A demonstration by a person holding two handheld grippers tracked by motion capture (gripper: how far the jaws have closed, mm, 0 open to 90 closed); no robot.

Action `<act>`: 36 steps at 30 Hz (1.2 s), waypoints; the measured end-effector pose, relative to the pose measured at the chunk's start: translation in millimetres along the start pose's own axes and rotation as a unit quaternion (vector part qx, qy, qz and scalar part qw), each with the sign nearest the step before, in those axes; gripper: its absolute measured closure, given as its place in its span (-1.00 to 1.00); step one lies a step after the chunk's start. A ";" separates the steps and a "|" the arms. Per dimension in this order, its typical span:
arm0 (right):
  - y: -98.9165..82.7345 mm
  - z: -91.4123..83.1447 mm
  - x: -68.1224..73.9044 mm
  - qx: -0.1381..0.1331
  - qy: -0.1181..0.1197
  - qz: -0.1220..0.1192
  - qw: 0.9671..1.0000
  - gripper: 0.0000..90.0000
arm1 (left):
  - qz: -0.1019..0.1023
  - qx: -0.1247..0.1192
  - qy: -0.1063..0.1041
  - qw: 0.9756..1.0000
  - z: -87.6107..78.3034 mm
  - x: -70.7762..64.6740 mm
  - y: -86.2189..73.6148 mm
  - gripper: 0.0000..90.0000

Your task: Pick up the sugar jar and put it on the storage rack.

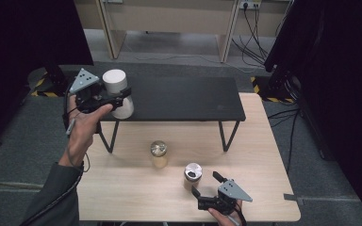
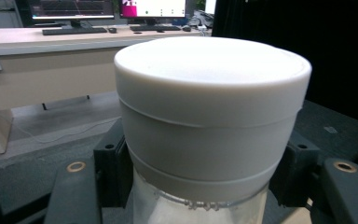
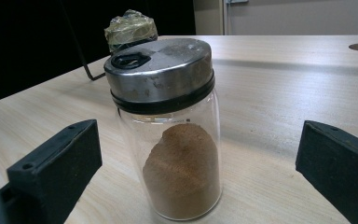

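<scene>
Two grippers at work, one jar clamped, one jar framed by parted jaws.

Nearest, the right gripper [image 1: 209, 184] is seen low on the wooden table [image 1: 264, 155], its jaws spread wide with the steel-lidded spice jar [image 3: 168, 126] standing upright between them, untouched. Just beyond, a gold-capped jar [image 1: 159, 154] is seen. Farthest, the white-lidded jar [image 2: 209, 121] is gripped under its lid by the left gripper [image 1: 125, 95], at the left end of the black shelf [image 1: 184, 99].
</scene>
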State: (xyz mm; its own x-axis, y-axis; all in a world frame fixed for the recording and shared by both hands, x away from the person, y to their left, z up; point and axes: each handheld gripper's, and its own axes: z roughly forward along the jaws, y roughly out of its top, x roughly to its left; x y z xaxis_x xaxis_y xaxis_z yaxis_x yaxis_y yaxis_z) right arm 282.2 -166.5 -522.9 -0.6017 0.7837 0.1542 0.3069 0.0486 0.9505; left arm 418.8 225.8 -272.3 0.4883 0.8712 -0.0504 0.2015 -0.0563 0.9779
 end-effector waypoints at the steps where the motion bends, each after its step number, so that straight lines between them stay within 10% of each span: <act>1: 0.0 0.0 -0.1 0.000 0.000 0.000 1.000 -0.99 | 0.001 0.000 0.002 1.000 1.6 0.1 0.5 -0.22; 36: -0.3 0.6 0.4 0.001 0.002 0.001 1.000 -0.99 | -0.004 -0.022 0.055 0.998 38.2 15.6 -6.3 -0.22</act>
State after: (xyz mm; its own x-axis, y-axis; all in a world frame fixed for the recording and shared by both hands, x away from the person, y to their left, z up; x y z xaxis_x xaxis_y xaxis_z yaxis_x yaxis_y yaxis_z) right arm 282.4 -165.8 -523.3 -0.6033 0.7819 0.1573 0.3096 0.0478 0.9497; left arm 457.6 221.1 -287.0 0.3905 0.9198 -0.0377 0.1665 -0.0303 0.9856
